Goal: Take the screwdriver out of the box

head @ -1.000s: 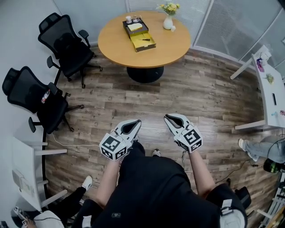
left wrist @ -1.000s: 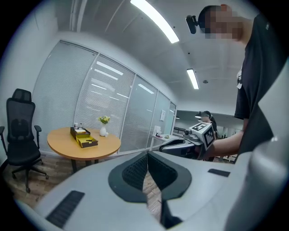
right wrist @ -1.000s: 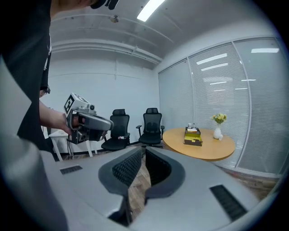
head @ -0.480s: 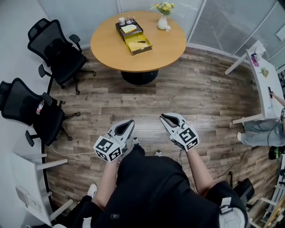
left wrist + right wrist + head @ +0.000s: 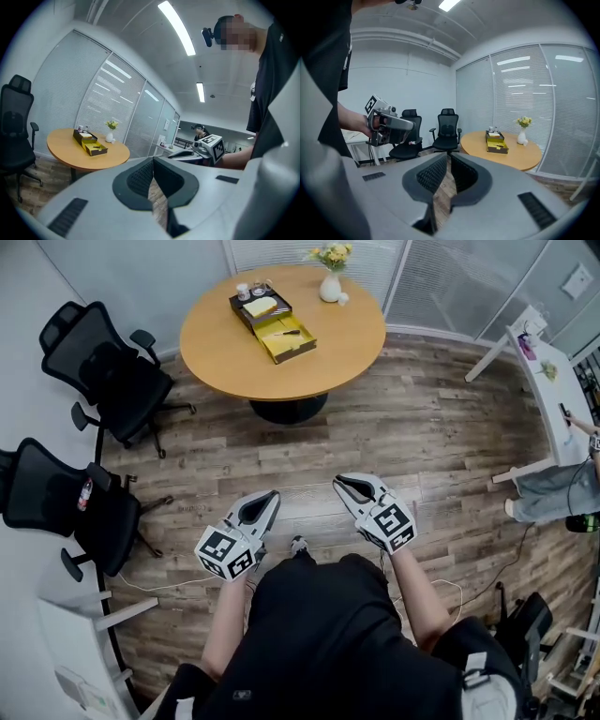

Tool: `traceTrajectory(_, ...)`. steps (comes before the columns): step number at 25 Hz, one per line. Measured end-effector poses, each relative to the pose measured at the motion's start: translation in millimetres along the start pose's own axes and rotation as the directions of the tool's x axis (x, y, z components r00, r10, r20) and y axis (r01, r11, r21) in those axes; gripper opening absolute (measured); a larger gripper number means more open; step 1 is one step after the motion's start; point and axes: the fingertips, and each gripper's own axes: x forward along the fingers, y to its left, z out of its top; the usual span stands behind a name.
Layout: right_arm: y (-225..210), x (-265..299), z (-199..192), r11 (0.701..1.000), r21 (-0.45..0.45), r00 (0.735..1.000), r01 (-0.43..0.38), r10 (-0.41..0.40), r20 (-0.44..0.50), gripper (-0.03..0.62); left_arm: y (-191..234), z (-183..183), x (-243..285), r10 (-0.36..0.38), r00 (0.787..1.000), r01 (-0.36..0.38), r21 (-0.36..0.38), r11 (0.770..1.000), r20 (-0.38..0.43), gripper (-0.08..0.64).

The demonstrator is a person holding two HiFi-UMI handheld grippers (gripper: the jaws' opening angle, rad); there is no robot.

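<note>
An open yellow box [image 5: 281, 337] lies on the round wooden table [image 5: 347, 334], far ahead of both grippers. A dark-handled screwdriver [image 5: 286, 332] lies inside it. The box also shows small in the left gripper view [image 5: 95, 149] and in the right gripper view [image 5: 497, 146]. My left gripper [image 5: 272, 495] is held over the wooden floor, shut and empty, its jaws meeting at the tip [image 5: 153, 159]. Beside it my right gripper [image 5: 339, 482] is also shut with nothing in it [image 5: 447, 156]. Both point towards the table.
A dark tray [image 5: 258, 306] sits behind the yellow box, and a white vase of flowers [image 5: 330, 285] stands at the table's far edge. Two black office chairs [image 5: 112, 367] [image 5: 66, 498] stand at the left. A white desk [image 5: 534, 362] and a seated person [image 5: 553, 498] are at the right.
The view has moved on across the floor towards the table, which now sits further left and slightly nearer. Both grippers travelled along, still shut and side by side.
</note>
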Motion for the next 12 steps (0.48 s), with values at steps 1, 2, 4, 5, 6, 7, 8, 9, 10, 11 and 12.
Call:
traceTrajectory(1,1,4,1,1.000,0.005,1.000,0.009,-0.009,0.001,0.025,4,1,-2,-0.007,1.000,0.007,0.005,1.000,-0.005,0.006)
traceTrajectory(2,3,7,2,1.000,0.010,1.000,0.018,-0.018,0.002,0.025,8,2,-4,-0.013,1.000,0.013,0.010,1.000,-0.010,0.006)
traceTrajectory(4,5,13,2,0.999,0.018,1.000,0.029,-0.029,-0.002,0.025,15,3,-7,-0.019,1.000,0.019,0.015,1.000,-0.016,0.007)
traceTrajectory(5,6,14,0,0.999,0.020,0.999,0.032,-0.032,-0.008,0.025,17,4,-9,-0.018,1.000,0.019,0.015,1.000,-0.016,0.007)
traceTrajectory(6,6,16,-1,0.999,0.022,0.999,0.034,-0.034,-0.012,0.025,19,5,-10,-0.017,1.000,0.017,0.015,1.000,-0.015,0.008)
traceTrajectory(7,6,17,-1,0.999,0.022,0.999,0.035,-0.035,-0.014,0.025,20,5,-10,-0.016,1.000,0.016,0.015,1.000,-0.013,0.008)
traceTrajectory(8,6,18,-1,0.999,0.022,0.999,0.033,-0.033,-0.014,0.025,22,6,-11,-0.014,1.000,0.014,0.015,1.000,-0.011,0.008)
traceTrajectory(9,5,20,0,0.999,0.020,1.000,0.030,-0.029,-0.012,0.025,23,6,-12,-0.013,1.000,0.013,0.013,1.000,-0.009,0.007)
traceTrajectory(10,4,22,1,0.999,0.019,1.000,0.027,-0.027,-0.010,0.025,25,6,-12,-0.011,1.000,0.012,0.011,1.000,-0.009,0.008)
traceTrajectory(11,4,25,2,1.000,0.017,1.000,0.025,-0.025,-0.008,0.025,27,6,-13,-0.010,1.000,0.010,0.010,1.000,-0.011,0.006)
traceTrajectory(12,3,27,3,1.000,0.016,1.000,0.025,-0.024,-0.006,0.025,29,5,-14,-0.009,1.000,0.009,0.010,1.000,-0.014,0.007)
